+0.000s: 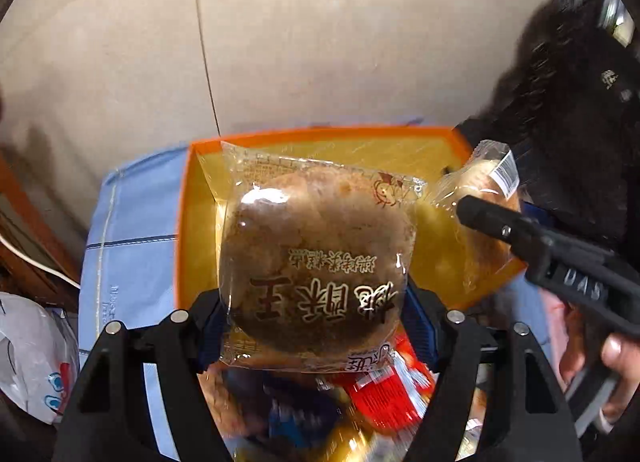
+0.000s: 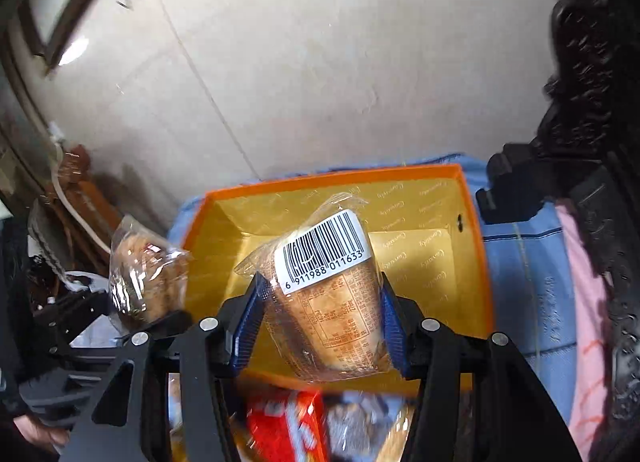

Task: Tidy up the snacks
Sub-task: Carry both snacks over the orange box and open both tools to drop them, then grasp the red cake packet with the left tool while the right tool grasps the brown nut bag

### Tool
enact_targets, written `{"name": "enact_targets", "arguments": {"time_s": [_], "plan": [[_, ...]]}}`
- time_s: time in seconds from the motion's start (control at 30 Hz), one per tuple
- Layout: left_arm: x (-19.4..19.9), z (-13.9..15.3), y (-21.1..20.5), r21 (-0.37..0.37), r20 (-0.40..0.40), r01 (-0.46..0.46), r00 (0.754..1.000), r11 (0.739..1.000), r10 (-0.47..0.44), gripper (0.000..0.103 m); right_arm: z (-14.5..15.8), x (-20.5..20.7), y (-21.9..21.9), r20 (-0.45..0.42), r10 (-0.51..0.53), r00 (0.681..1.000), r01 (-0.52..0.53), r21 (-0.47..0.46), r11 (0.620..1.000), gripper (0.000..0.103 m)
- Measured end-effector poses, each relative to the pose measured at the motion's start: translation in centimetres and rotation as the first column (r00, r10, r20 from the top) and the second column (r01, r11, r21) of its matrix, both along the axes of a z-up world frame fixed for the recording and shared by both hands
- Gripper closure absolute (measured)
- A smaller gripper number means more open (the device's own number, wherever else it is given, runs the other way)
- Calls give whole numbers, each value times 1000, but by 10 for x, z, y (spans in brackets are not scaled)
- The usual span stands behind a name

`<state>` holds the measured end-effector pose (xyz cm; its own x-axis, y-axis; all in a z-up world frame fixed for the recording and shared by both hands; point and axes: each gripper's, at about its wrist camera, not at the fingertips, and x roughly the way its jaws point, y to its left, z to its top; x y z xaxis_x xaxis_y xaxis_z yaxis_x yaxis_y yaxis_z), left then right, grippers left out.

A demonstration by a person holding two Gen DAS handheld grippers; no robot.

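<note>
Orange-rimmed and gold-lined, an open box [image 1: 182, 222] sits on a pale blue checked cloth [image 1: 132, 230] against a beige tiled floor [image 1: 320, 42], and both held snacks hang over it. The left hand-held gripper [image 1: 316, 322] is clamped on a round brown cake in a clear wrapper [image 1: 316, 238]: its blue ribbed pads [image 1: 214, 326] press the pack from both sides at its near edge, and the printed dark characters read upside down in the left wrist view. The pack is held above the box's near-left part, covering much of the gold floor from this angle. The right hand-held gripper [image 2: 320, 326] is closed on a paler wrapped pastry [image 2: 336, 322] bearing a white barcode label [image 2: 326, 252]; its blue pads touch the wrapper on either side, and the pack tilts up and away, over the middle of the box [image 2: 474, 230]. In the left wrist view the same barcode pack [image 1: 480, 190] shows at the box's right edge, with one black finger [image 1: 492, 218] of the right hand-held gripper across it and a person's fingers [image 1: 618, 358] on its handle. In the right wrist view the brown cake [image 2: 148, 282] appears at the left, just outside the box's left rim. Below both tools, close to the cameras and blurred, lie more snacks, among them a red packet [image 2: 288, 426]. A white plastic bag [image 1: 32, 354] sits at the far left, and a pink cloth [image 2: 584, 302] lies at the right.
</note>
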<state>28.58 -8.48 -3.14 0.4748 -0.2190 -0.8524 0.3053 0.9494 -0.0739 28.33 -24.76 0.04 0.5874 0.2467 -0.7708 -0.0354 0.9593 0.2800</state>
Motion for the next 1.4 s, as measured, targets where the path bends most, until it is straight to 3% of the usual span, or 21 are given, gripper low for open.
{"name": "enact_targets", "arguments": {"time_s": [0.1,0.13,0.2,0.33,0.47,0.57,0.77,0.93,1.07,1.23,1.4], "plan": [[22,-28,-9,-2,-76,-20,997,1000,20,30,-32,14,-5,-108,-41,993,43,17,999,47],[25,-35,-10,24,-82,-39,996,999,41,21,-37,12,-9,-124,-61,990,64,27,998,46],[23,-37,-8,63,-53,-66,996,996,69,8,-40,3,-16,-113,-83,990,92,71,993,35],[12,-23,7,30,-17,-76,997,997,76,7,-29,-26,-28,-67,-117,991,122,79,989,26],[-18,-3,35,-3,0,-89,996,996,89,4,-9,-88,-38,-4,-141,990,141,63,988,12],[-59,-3,73,-9,-4,-108,994,994,108,4,-13,-134,-43,-10,-135,991,135,11,991,10],[-151,-50,139,74,-133,-147,979,986,156,5,-41,-210,-51,-130,-160,978,159,-17,987,10],[-206,-86,163,108,-226,-167,956,980,188,5,-63,-246,-37,-216,-155,964,157,-9,988,9],[-227,-104,164,98,-286,-171,939,980,192,5,-66,-265,-22,-225,-134,965,137,-1,991,9],[-231,-109,157,67,-303,-212,927,975,222,5,-65,-280,-14,-229,-128,965,131,-4,991,9],[-234,-121,130,107,-322,-144,931,984,172,7,-71,-294,-20,-258,-156,953,164,10,986,9]]}}
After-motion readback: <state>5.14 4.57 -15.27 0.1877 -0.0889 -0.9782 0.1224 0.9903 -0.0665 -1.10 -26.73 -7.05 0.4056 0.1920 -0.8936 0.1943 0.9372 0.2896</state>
